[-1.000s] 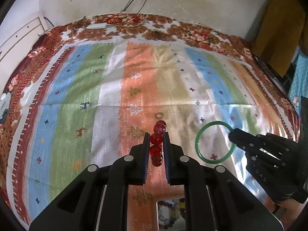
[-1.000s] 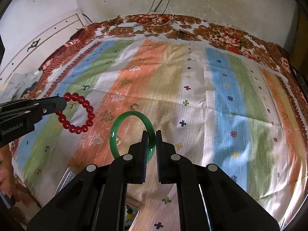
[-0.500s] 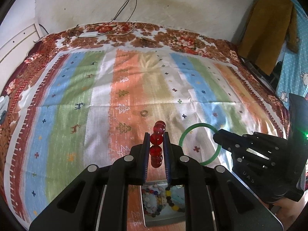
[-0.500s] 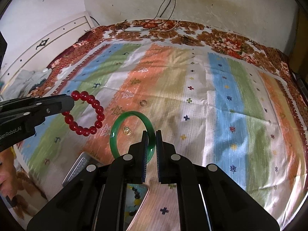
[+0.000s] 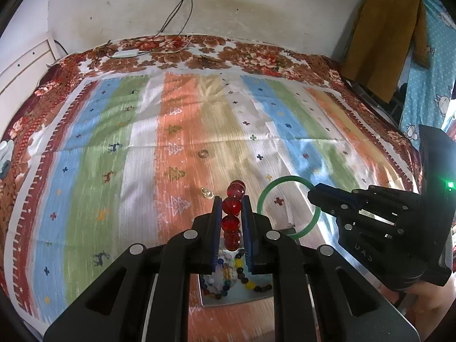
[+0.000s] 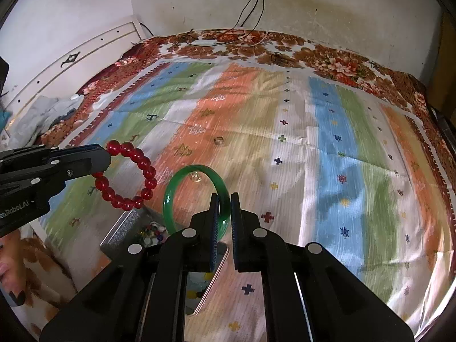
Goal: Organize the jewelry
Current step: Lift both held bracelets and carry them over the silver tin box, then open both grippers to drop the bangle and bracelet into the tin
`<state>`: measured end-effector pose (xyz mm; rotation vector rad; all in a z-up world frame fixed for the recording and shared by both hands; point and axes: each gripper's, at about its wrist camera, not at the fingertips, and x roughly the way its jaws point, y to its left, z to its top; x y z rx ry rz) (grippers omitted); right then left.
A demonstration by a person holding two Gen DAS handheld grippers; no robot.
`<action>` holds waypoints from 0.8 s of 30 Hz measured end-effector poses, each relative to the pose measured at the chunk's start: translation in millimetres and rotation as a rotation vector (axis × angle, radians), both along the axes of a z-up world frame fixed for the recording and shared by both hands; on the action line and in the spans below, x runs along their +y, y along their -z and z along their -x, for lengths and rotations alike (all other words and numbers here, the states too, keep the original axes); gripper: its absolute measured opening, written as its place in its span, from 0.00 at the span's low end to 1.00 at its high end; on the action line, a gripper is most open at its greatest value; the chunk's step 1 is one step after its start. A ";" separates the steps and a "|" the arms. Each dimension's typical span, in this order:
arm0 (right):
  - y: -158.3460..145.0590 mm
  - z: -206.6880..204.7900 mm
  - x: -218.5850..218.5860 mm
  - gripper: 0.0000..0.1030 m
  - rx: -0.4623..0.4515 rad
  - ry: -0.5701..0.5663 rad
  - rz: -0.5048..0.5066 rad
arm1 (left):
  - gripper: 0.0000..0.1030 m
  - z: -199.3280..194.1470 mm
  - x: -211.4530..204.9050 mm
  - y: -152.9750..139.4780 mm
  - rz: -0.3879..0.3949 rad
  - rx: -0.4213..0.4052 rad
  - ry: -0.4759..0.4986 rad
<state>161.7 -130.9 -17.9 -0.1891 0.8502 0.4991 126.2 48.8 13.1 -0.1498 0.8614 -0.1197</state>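
1. Left wrist view: my left tongs (image 5: 231, 212) are clamped on the red bead bracelet (image 5: 233, 216), held above the metal tin (image 5: 228, 299) on the bed (image 5: 85, 171).
2. My right tongs (image 6: 224, 209) are clamped on the green bangle (image 6: 171, 196), also in the air near the tin.
3. Done, I judge: one beaded strand (image 5: 242, 280) lies in the tin.
4. Left: both bracelets, plus a ring (image 5: 203, 154) and a small charm (image 5: 207, 192) on the bedspread.
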 end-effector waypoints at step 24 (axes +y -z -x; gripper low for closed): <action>16.5 28.1 -1.7 0.09 0.044 -0.018 0.011 | 0.12 23.7 -4.8 14.3 0.013 0.035 -0.005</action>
